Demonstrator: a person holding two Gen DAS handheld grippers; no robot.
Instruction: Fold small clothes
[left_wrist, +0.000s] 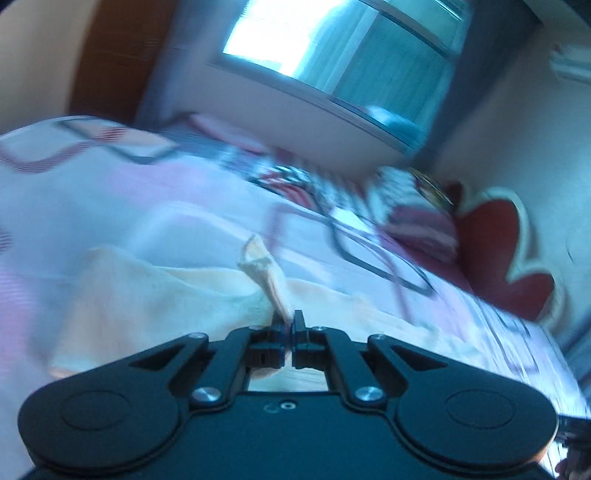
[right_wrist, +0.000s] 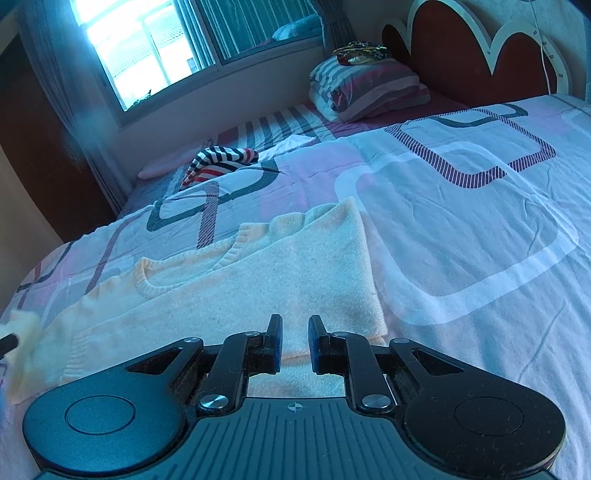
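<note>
A cream knitted sweater (right_wrist: 258, 280) lies flat on the patterned bedcover (right_wrist: 461, 221), neckline toward the left. My right gripper (right_wrist: 295, 321) hangs just over its lower part, jaws a narrow gap apart with nothing pinched between them. My left gripper (left_wrist: 291, 319) is shut on an edge of the sweater (left_wrist: 147, 295). A strip of cream fabric (left_wrist: 266, 273) rises from its closed fingertips, and the left wrist view is motion-blurred. At the far left of the right wrist view, a lifted bit of cream cloth (right_wrist: 22, 325) shows beside a dark finger (right_wrist: 6, 341).
A striped garment (right_wrist: 218, 162) lies bunched farther up the bed. Folded striped pillows (right_wrist: 369, 88) stack against the red headboard (right_wrist: 461, 55). A window (right_wrist: 147, 48) is on the far wall, and a dark wooden panel (right_wrist: 37, 147) stands at the left.
</note>
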